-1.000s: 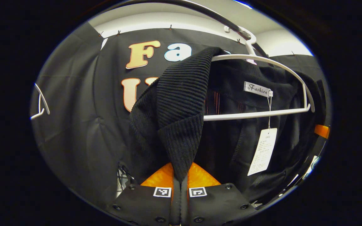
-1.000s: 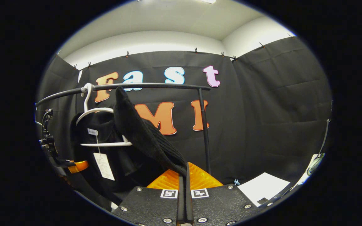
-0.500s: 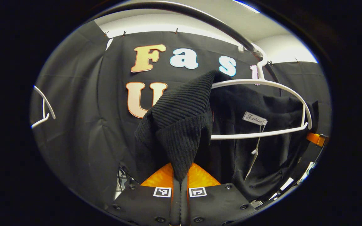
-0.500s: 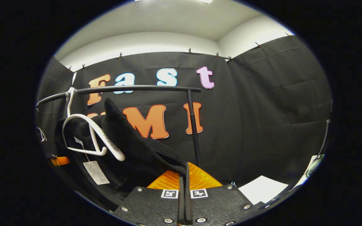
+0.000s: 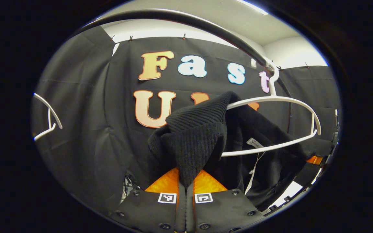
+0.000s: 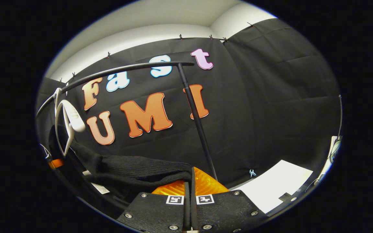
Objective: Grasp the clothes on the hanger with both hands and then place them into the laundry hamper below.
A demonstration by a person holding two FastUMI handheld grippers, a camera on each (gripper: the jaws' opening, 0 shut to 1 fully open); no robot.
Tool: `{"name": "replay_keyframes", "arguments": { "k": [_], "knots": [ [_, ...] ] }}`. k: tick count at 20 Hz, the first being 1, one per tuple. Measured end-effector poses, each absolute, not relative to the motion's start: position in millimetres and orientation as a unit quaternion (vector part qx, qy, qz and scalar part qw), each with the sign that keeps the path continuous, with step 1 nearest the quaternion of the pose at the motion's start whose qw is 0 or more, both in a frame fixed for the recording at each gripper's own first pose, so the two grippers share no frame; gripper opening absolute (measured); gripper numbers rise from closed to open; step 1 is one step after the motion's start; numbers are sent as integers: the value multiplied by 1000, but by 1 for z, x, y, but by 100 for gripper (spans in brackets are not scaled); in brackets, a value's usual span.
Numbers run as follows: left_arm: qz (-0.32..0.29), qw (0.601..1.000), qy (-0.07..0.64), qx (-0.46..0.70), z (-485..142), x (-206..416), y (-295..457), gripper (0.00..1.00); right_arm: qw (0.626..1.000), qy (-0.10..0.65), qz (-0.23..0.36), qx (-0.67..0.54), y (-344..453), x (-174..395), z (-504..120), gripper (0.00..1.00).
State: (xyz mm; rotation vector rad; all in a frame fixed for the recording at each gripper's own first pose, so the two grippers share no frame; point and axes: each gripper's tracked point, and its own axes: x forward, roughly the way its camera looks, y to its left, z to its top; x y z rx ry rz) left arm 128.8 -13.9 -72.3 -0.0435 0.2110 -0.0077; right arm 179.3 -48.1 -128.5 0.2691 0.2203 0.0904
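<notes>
A black knitted garment (image 5: pixel 196 136) hangs half off a white hanger (image 5: pixel 280 100) hooked on the black rail (image 5: pixel 186 21). Its left shoulder is still draped over the hanger's end, and a paper tag (image 5: pixel 253 170) dangles below. My left gripper (image 5: pixel 185 186) is shut on a fold of the knit. In the right gripper view the garment (image 6: pixel 134 168) stretches nearly level from the hanger (image 6: pixel 66 118) at the far left. My right gripper (image 6: pixel 190 184) is shut on its other shoulder, which has come off the hanger. The other gripper's orange finger (image 6: pixel 56 163) shows at the left edge.
The rail's upright post (image 6: pixel 197 123) stands just behind my right gripper. A second white hanger (image 5: pixel 45 118) hangs at the far left of the left gripper view. A white sheet (image 6: pixel 277 184) lies low on the right.
The right gripper has pulled down and away, drawing its shoulder of the garment off the hanger, which has swung edge-on. The left gripper has sunk lower, its hold unchanged.
</notes>
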Motion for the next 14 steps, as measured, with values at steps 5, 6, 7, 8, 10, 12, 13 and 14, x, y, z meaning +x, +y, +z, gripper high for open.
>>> {"name": "replay_keyframes", "arguments": {
  "k": [5,6,7,8,10,12,13,14],
  "knots": [
    [9,995,98,-20,-64,120,2,7,979,137,50,144,-38,189,-170,0],
    [9,995,97,-19,-61,118,3,7,978,140,51,144,-35,189,-177,0],
    [9,995,95,-18,-59,117,3,7,978,145,51,143,-32,188,-184,0],
    [9,996,93,-16,-57,117,5,7,977,150,52,139,-30,188,-191,0],
    [9,996,90,-13,-55,117,10,7,975,162,55,140,-20,184,-208,0],
    [9,996,88,-13,-53,116,13,7,972,175,59,148,-9,180,-221,0],
    [8,996,86,-13,-52,115,15,7,970,182,61,152,-4,177,-227,0],
    [9,996,84,-13,-50,114,17,7,968,189,62,154,0,174,-233,0]
  ]
}}
